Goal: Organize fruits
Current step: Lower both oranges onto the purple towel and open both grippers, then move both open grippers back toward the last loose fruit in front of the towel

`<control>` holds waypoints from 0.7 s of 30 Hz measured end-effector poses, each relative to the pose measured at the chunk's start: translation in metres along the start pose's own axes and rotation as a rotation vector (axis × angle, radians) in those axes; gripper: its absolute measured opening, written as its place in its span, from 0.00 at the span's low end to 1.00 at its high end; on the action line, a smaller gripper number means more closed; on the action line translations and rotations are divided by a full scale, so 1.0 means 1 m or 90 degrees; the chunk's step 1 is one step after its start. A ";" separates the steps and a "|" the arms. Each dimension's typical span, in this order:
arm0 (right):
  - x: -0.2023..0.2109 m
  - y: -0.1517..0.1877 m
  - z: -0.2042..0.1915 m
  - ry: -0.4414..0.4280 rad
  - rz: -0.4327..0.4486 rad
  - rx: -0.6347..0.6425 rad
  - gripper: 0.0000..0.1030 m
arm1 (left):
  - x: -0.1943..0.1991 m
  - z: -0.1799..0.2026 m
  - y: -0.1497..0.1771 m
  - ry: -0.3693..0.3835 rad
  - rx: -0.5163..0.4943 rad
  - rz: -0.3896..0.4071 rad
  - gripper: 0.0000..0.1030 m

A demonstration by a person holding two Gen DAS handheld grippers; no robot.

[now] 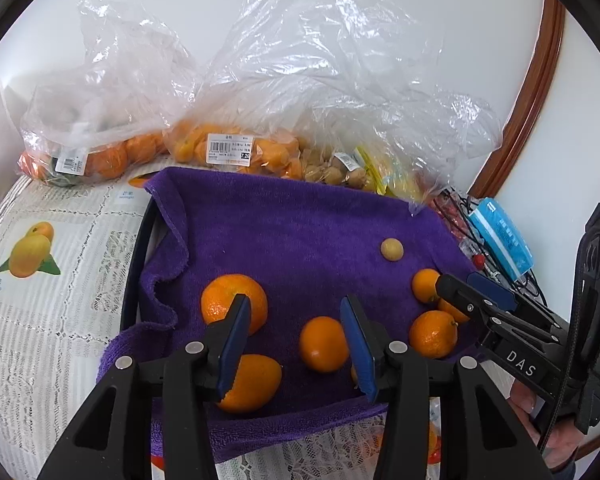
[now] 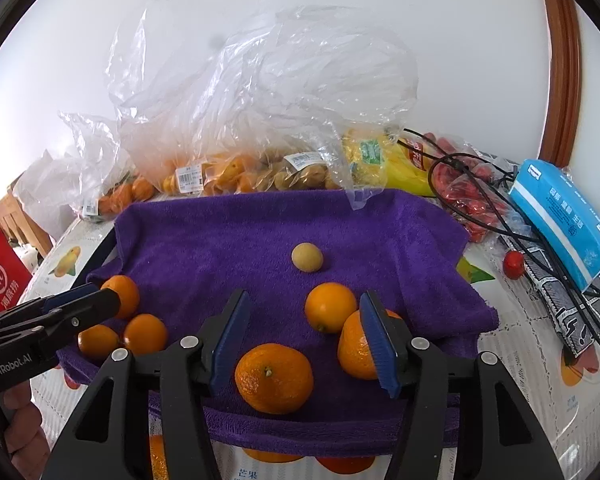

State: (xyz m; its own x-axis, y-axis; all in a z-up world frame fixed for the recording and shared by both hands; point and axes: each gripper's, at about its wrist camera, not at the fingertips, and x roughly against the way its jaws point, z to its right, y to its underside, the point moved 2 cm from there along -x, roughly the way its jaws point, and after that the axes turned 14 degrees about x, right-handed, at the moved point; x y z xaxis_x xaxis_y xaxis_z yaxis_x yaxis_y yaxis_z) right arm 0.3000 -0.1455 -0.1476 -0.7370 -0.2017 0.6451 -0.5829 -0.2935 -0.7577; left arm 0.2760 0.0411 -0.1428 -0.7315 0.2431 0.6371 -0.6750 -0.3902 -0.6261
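Observation:
A purple towel (image 1: pixel 300 220) covers a dark tray, and several oranges lie loose on it. My left gripper (image 1: pixel 296 302) is open just above the towel. One orange (image 1: pixel 323 344) lies on the cloth between its fingers, nearer the right pad, and is not gripped. A bigger mandarin (image 1: pixel 228 300) sits behind the left finger. My right gripper (image 2: pixel 306 300) is open too. A mandarin (image 2: pixel 274 378) lies untouched between its blue pads, and another orange (image 2: pixel 330 306) sits just beyond them. A small pale round fruit (image 2: pixel 307 257) rests farther back.
Clear plastic bags of oranges (image 1: pixel 228 152) and small brown fruits (image 2: pixel 296 174) line the back edge by the wall. At the right lie bananas (image 2: pixel 404 168), tangled black cables (image 2: pixel 496 208), a blue tissue pack (image 2: pixel 564 220) and a cherry tomato (image 2: pixel 513 265). A lace cloth (image 1: pixel 60 300) with fruit pictures covers the table.

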 end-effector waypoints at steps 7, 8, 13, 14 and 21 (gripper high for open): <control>0.007 -0.002 0.005 -0.010 0.012 -0.023 0.65 | 0.007 0.002 -0.002 0.000 0.001 0.010 0.52; 0.008 -0.002 0.005 -0.015 0.014 -0.026 0.66 | 0.008 0.003 -0.002 -0.001 -0.001 0.012 0.52; 0.015 -0.003 0.002 -0.011 0.031 -0.026 0.71 | 0.012 0.006 -0.001 0.000 -0.010 0.018 0.54; 0.017 -0.003 0.001 -0.008 0.034 -0.022 0.71 | 0.013 0.007 0.000 -0.001 -0.013 0.021 0.54; 0.024 0.005 -0.004 -0.025 0.024 -0.036 0.71 | 0.020 0.010 -0.001 0.008 -0.007 0.024 0.55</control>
State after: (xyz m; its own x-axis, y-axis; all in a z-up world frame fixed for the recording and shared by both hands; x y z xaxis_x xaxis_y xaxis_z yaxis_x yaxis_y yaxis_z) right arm 0.2776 -0.1486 -0.1363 -0.7449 -0.2488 0.6190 -0.5746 -0.2321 -0.7848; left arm 0.2626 0.0376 -0.1254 -0.7576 0.2402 0.6069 -0.6479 -0.3891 -0.6548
